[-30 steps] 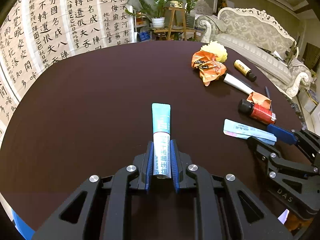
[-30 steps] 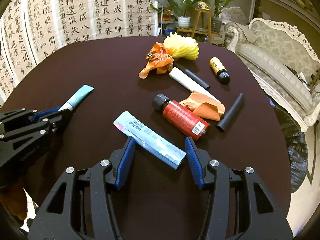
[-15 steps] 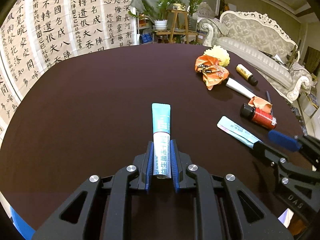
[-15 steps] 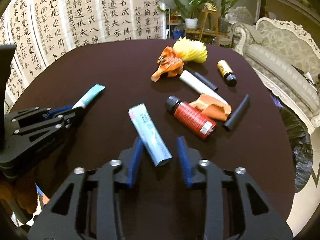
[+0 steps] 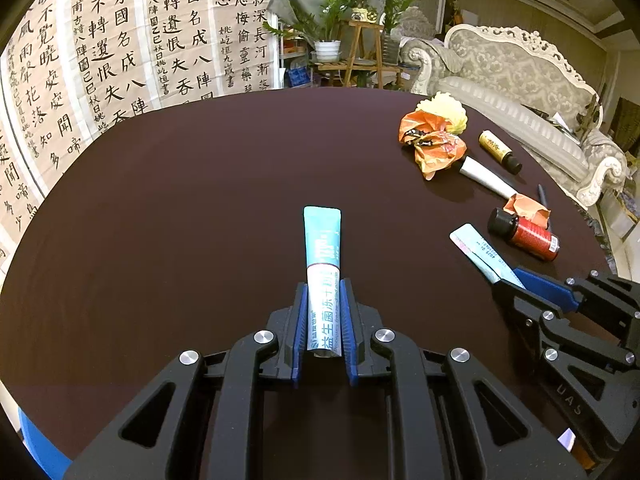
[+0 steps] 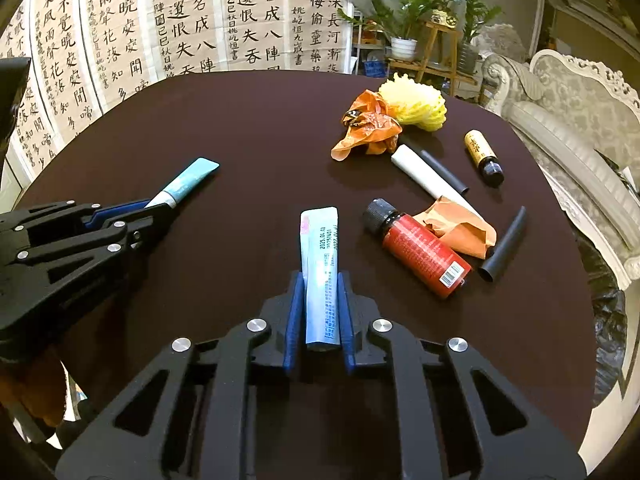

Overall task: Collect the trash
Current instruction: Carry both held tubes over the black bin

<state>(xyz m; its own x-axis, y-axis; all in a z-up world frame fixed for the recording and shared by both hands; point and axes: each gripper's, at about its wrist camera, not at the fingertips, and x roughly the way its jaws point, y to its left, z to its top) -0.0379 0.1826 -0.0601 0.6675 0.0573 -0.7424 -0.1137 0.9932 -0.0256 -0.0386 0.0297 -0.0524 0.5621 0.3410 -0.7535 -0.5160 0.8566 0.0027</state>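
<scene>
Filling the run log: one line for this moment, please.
left gripper: shut on teal tube | right gripper: shut on pale blue sachet | red bottle: on table

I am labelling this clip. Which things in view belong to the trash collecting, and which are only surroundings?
Job:
left gripper shut on teal tube
right gripper shut on pale sachet
red bottle
orange wrapper

Surroundings:
sofa
potted plant
calligraphy sheets

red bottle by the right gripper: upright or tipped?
Tipped: the red bottle lies on its side on the table, black cap pointing away.
</scene>
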